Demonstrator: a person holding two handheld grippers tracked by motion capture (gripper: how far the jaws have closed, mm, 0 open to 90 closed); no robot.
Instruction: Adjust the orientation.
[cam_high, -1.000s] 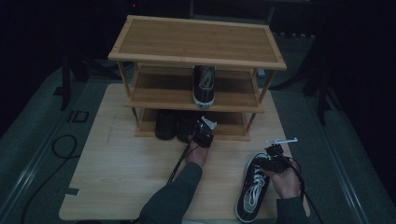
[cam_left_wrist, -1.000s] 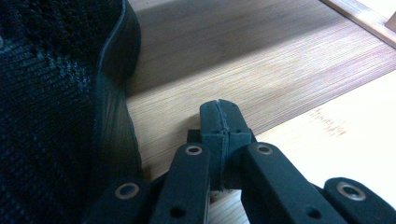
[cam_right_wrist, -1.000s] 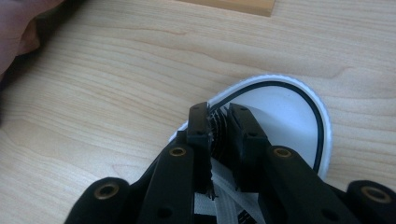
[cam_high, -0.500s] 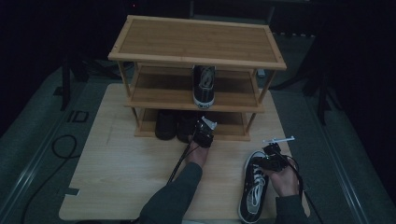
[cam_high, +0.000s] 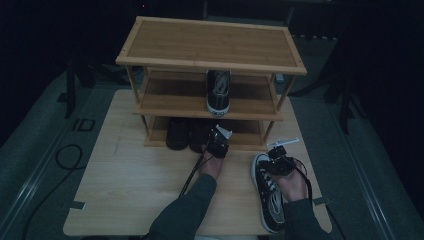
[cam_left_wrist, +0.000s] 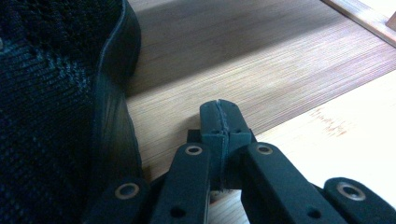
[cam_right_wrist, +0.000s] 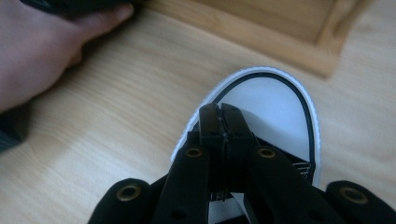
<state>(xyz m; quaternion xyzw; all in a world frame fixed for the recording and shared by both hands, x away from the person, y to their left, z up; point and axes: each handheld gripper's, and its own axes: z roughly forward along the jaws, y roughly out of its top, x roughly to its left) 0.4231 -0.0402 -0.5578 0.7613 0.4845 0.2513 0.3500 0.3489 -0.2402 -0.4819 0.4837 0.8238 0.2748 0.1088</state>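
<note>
Dim scene, most of the surround near black. Light wood tabletop (cam_high: 125, 185) in the middle, grain running left-right, a small tape tab on its left edge near the front. On it stands a three-tier bamboo shelf rack (cam_high: 210, 45), top tier bare, framed with a raised rim, slim posts at the corners. Grey floor (cam_high: 35, 150) on both sides of the tabletop, with a pale strip running diagonally at the left. A black cable (cam_high: 60, 160) loops on the floor at left. Dark stand legs (cam_high: 345, 105) at right rear, another dark stand at left rear. Back of the room too dark to read.
</note>
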